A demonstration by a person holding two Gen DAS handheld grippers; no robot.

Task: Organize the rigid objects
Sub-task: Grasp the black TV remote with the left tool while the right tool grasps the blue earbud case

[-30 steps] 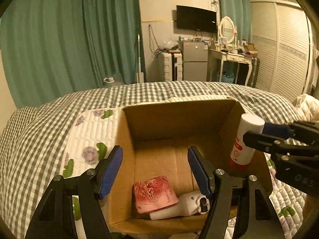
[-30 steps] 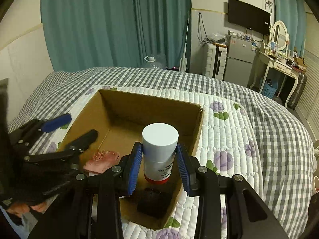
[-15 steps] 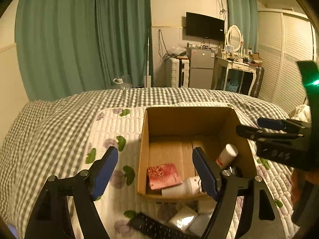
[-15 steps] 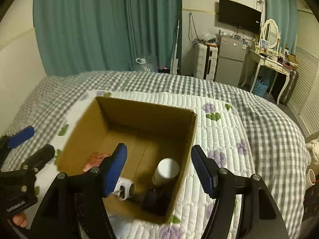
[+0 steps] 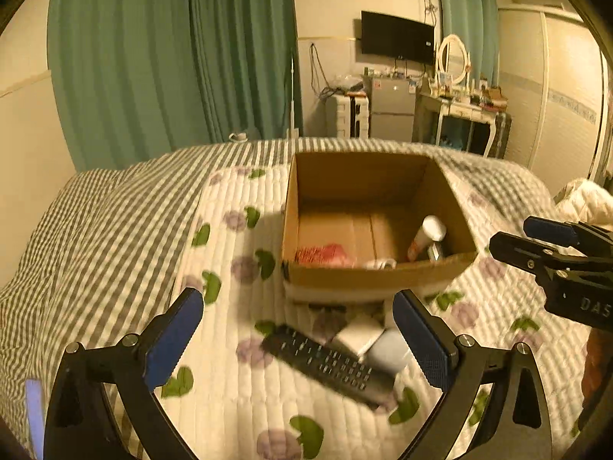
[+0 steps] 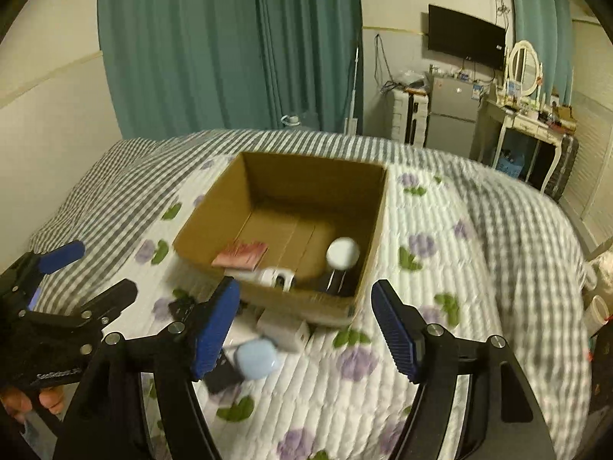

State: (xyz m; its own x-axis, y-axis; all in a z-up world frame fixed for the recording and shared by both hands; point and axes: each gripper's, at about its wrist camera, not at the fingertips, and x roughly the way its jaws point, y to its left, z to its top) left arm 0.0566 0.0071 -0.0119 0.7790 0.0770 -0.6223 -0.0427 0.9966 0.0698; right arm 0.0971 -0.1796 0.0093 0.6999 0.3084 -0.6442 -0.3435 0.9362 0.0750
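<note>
A cardboard box (image 5: pixel 367 281) (image 6: pixel 214 214) sits on the bed. Inside lie a white bottle (image 5: pixel 425 235) (image 6: pixel 342 253), a pink packet (image 5: pixel 322 255) (image 6: pixel 241 255) and a white device (image 6: pixel 274 278). In front of the box lie a black remote (image 5: pixel 325 362), a white box (image 5: pixel 358 335) (image 6: pixel 281 329) and a pale blue case (image 5: pixel 387 350) (image 6: pixel 256 358). My left gripper (image 5: pixel 299 339) is open and empty above the remote. My right gripper (image 6: pixel 306 327) is open and empty in front of the box, also seen in the left wrist view (image 5: pixel 536 237).
The bed has a white floral quilt (image 6: pixel 421 345) over a grey checked cover (image 5: pixel 95 230). Green curtains, a wall TV, a small fridge and a dressing table stand beyond the bed.
My right gripper opened and dropped the white bottle into the box. Both grippers pulled back and up from the box, bringing the remote and small items in front into view.
</note>
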